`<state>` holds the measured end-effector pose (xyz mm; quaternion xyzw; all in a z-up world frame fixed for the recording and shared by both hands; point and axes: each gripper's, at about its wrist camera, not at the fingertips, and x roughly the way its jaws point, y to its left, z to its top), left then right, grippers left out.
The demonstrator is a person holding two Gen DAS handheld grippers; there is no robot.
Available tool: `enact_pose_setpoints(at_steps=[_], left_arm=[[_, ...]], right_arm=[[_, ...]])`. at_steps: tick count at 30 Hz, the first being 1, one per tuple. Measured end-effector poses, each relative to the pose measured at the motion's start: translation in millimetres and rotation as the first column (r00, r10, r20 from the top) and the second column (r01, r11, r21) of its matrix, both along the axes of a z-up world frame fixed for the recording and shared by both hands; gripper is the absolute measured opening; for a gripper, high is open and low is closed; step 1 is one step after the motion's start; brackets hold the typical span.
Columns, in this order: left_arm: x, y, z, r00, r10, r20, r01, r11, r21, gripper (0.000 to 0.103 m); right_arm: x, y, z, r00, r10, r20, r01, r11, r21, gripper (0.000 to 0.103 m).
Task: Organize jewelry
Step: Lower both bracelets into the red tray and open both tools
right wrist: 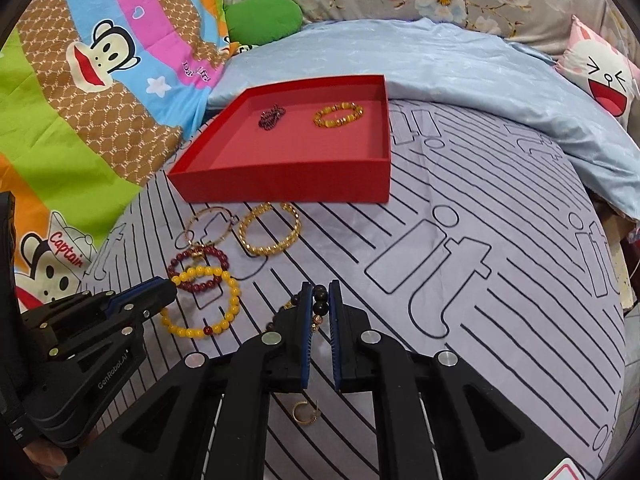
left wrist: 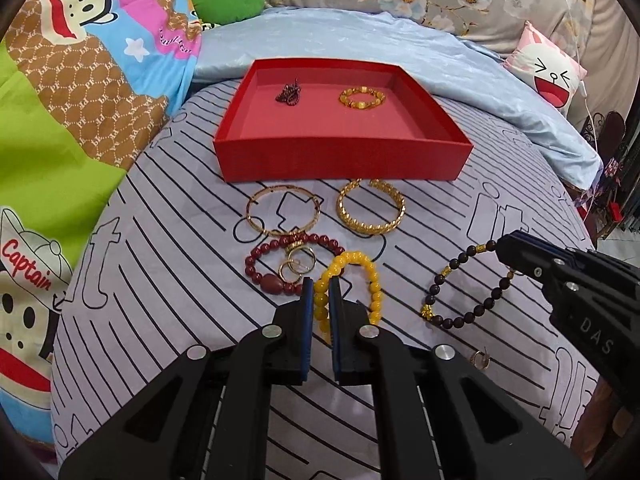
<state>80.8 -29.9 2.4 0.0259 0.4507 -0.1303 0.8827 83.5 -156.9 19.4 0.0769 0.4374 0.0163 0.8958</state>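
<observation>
Already two pieces in the red box [left wrist: 340,160], ahead of both grippers: a dark bead string [left wrist: 289,93] and an amber bead bracelet [left wrist: 362,97], lying apart on its floor. Left gripper [left wrist: 321,292] clamped on the yellow bead bracelet [left wrist: 352,284], one side of the loop pinched between the pads, the rest hanging off to its right. Right gripper [right wrist: 320,300] likewise clamped on the black bead bracelet [left wrist: 464,284], beads visible between the pads. Both loops apparently just clear of the bed sheet [left wrist: 168,240]; hard to tell if any part drags. Left on the sheet between grippers and box: thin gold bangle [left wrist: 282,210], chunky gold cuff [left wrist: 372,208], dark red bead bracelet [left wrist: 292,264] with gold rings [left wrist: 298,266] inside it. Small gold earring [right wrist: 306,412] beneath the right gripper. Roughly a third done by count; two in transit, at least four to go.
</observation>
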Motion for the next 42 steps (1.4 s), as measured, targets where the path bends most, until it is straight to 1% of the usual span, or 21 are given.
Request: enact_pose_setpoints(at_steps=[8, 12, 15, 18, 21, 23, 24, 28, 31, 33, 38, 42], left_arm=[[7.4, -0.6, 26.5, 0.999, -0.029, 0.031, 0.03, 0.999, -0.035, 0.007], [22.8, 1.5, 47.4, 0.997, -0.04, 0.074, 0.044, 0.997, -0.058, 0.007], [46.1, 1.8, 67.9, 0.991, -0.047, 0.124, 0.056, 0.996, -0.066, 0.007], [72.0, 0.4, 81.4, 0.986, -0.051, 0.157, 0.062, 0.996, -0.066, 0.007], [100.2, -2.9, 89.2, 0.981, -0.052, 0.186, 0.064, 0.996, -0.061, 0.007], [122.7, -6.4, 90.6, 0.981, -0.052, 0.185, 0.066, 0.995, -0.069, 0.007], [136.7, -7.7, 89.5, 0.983, -0.052, 0.174, 0.068, 0.994, -0.087, 0.007], [171.9, -11.1, 81.7, 0.988, -0.055, 0.147, 0.073, 0.99, -0.124, 0.007], [193.9, -15.2, 68.0, 0.992, -0.059, 0.115, 0.075, 0.987, -0.14, 0.007], [204.5, -17.3, 56.2, 0.994, -0.054, 0.096, 0.066, 0.989, -0.13, 0.007], [225.3, -24.0, 21.3, 0.997, -0.064, 0.047, 0.068, 0.994, -0.09, 0.007], [232.2, -26.4, 0.5, 0.997, -0.072, 0.021, 0.073, 0.996, -0.047, 0.007]], right_arm=[[14.3, -1.3, 24.6, 0.999, 0.01, 0.051, -0.01, 1.0, -0.006, 0.008], [32.8, -8.9, 41.3, 0.997, 0.011, 0.082, -0.014, 0.999, 0.03, 0.008], [53.5, -9.6, 53.6, 0.994, 0.025, 0.108, -0.027, 0.999, 0.02, 0.008], [82.5, -8.7, 66.0, 0.991, 0.048, 0.128, -0.051, 0.998, 0.021, 0.008], [111.5, -6.5, 75.3, 0.988, 0.065, 0.142, -0.069, 0.997, 0.023, 0.008], [134.6, -5.2, 80.4, 0.986, 0.075, 0.152, -0.081, 0.996, 0.036, 0.008], [142.1, -5.4, 81.3, 0.985, 0.078, 0.153, -0.085, 0.995, 0.043, 0.008], [180.6, -2.5, 75.6, 0.985, 0.093, 0.144, -0.106, 0.99, 0.088, 0.008], [205.2, -3.9, 58.2, 0.989, 0.091, 0.116, -0.107, 0.984, 0.142, 0.008], [216.3, -5.0, 44.2, 0.992, 0.084, 0.09, -0.098, 0.983, 0.155, 0.008], [235.6, -10.5, 3.2, 0.998, 0.065, -0.002, -0.065, 0.991, 0.115, 0.008], [239.8, -18.6, -15.2, 0.998, 0.038, -0.041, -0.036, 0.998, 0.057, 0.008]])
